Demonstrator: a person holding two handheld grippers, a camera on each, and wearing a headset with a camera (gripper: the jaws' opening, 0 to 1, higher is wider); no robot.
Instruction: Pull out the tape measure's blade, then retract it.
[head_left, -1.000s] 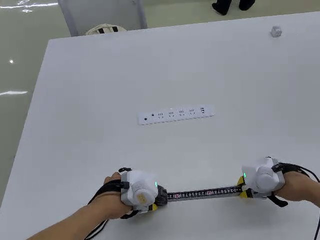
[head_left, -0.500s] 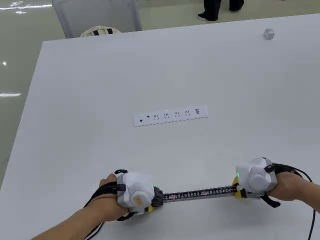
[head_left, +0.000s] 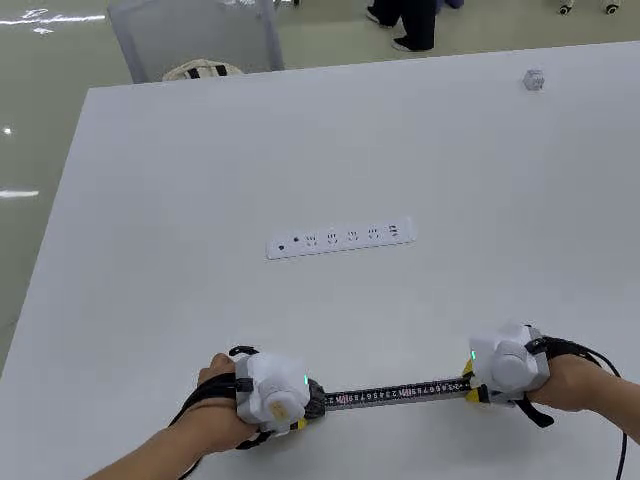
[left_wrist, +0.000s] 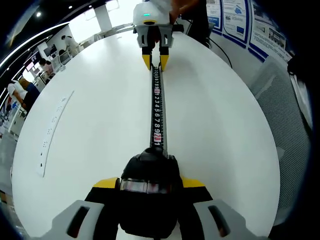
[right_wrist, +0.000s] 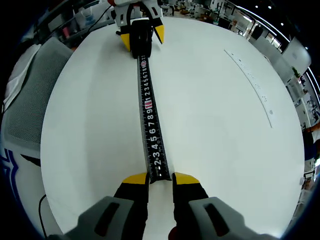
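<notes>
Left gripper (left_wrist: 149, 183) was clamped on the tape measure (left_wrist: 149, 200). Right gripper (right_wrist: 160, 178) pinched the end of the blade (right_wrist: 148, 112). The blade ran straight between them, low over the near edge of the white table (head_left: 200, 170).

Read it as the blade drawn out, retract not yet done. Next: walk the right gripper toward the case, keeping the blade in line so it spools in without kinking or snapping.

Power strip (head_left: 340, 238) sat mid-table and a small pale object (head_left: 533, 80) far right, both well apart from the work. Chair (head_left: 190, 35) stood at the far edge, with a person's legs (head_left: 410, 20) on the glossy floor (head_left: 40, 120) beyond.
</notes>
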